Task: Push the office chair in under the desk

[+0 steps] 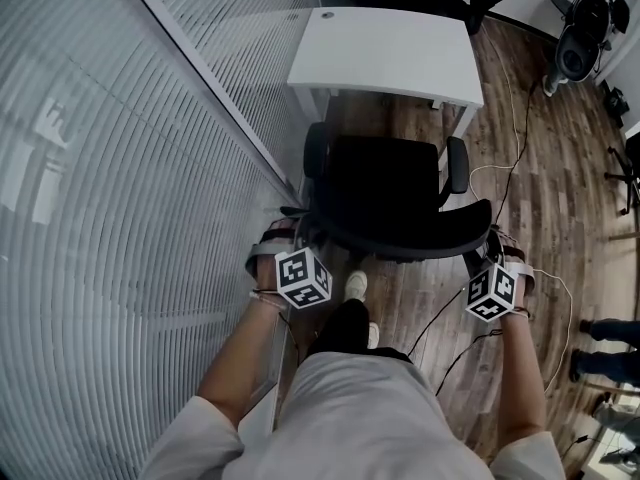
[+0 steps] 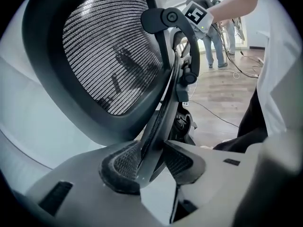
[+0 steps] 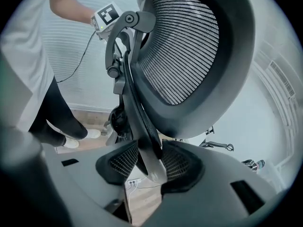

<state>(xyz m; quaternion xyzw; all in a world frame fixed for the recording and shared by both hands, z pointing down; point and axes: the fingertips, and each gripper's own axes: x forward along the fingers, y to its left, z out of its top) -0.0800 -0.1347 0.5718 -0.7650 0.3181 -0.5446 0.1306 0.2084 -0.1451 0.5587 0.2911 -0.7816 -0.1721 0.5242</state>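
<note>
Stands right behind the office chair (image 1: pixel 385 198) on the wood floor (image 1: pixel 540 168), facing the white worktop (image 1: pixel 390 53). Holds the chair by its backrest (image 2: pixel 109 56) from both sides. Pinches the backrest's dark rim with the left gripper (image 2: pixel 152 161), ribbed pads set against either face of that rim. Does likewise at the opposite edge with the right gripper (image 3: pixel 147 161), clamped on the rim, nothing else between the pads. Points both grippers forward and down, marker cubes uppermost, one at either end of the backrest's curved top.

Has the chair squarely in line with the worktop, seat turned towards it, armrests (image 1: pixel 457 163) just short of its near edge, a strip of bare floor showing between seat and worktop in the head view. Not yet under the worktop, then.

Close along the left, a wall of slatted blinds (image 1: pixel 120 168); to the right, loose cables (image 1: pixel 520 158) trailing over the floor. Plants one white shoe (image 1: pixel 355 286) just behind the chair's base.
</note>
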